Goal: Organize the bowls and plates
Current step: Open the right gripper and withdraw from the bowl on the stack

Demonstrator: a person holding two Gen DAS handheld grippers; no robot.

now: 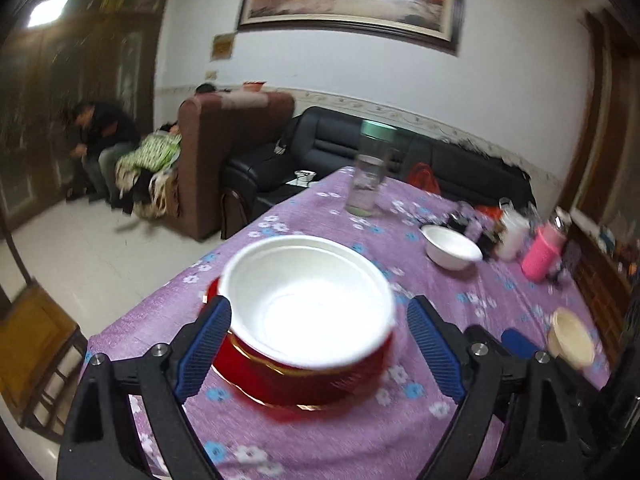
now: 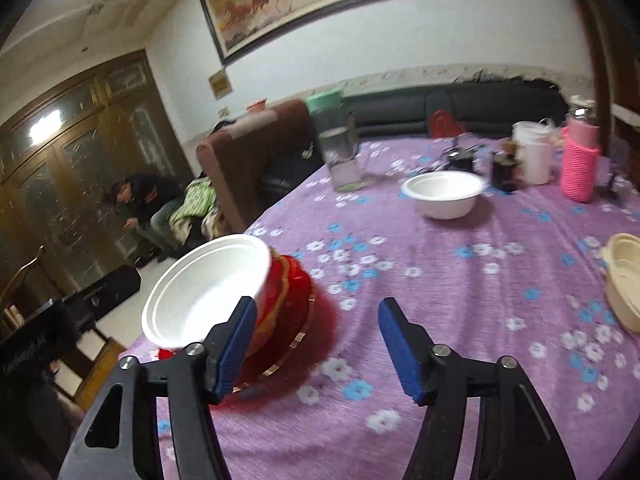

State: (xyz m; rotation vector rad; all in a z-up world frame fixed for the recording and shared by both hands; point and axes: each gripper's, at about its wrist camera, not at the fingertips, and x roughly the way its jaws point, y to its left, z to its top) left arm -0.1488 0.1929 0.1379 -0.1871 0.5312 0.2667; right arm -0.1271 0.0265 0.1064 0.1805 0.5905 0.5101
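1. Surface (image 1: 304,432): one, under a purple cloth printed with white and blue flowers. Everything we list in items 2 to 7 stands on it.
2. Large white bowl (image 1: 308,296): one, nested on top of the red stack at the near left edge of the surface.
3. Red stack (image 1: 304,376): red dishes with gold rims, piled under that bowl. We cannot count the pieces through the blur.
4. Small white bowl (image 1: 452,246): one, standing alone toward the far side, well apart from the stack.
5. Cream containers (image 2: 624,276): at the right edge of the surface, apparently nested. We cannot tell how many.
6. Clear bottle with green lid (image 1: 370,172): one, upright, beyond the stack.
7. Pink knitted bottle sleeve (image 2: 580,164): one, upright among small jars at the far right. We cannot count the jars.
8. Left tool (image 1: 320,356): one, jaws wide. The blue pads (image 1: 206,348) flank the red stack and we see a gap on the right side; blur hides whether the left pad touches.
9. Right tool (image 2: 316,352): one, jaws apart with only cloth between them. The stack sits just left of its left pad (image 2: 234,348).
10. Beyond the surface we count one framed painting (image 2: 304,4), one black sofa (image 1: 360,144), one brown armchair (image 1: 224,152) and one seated person (image 1: 100,136).
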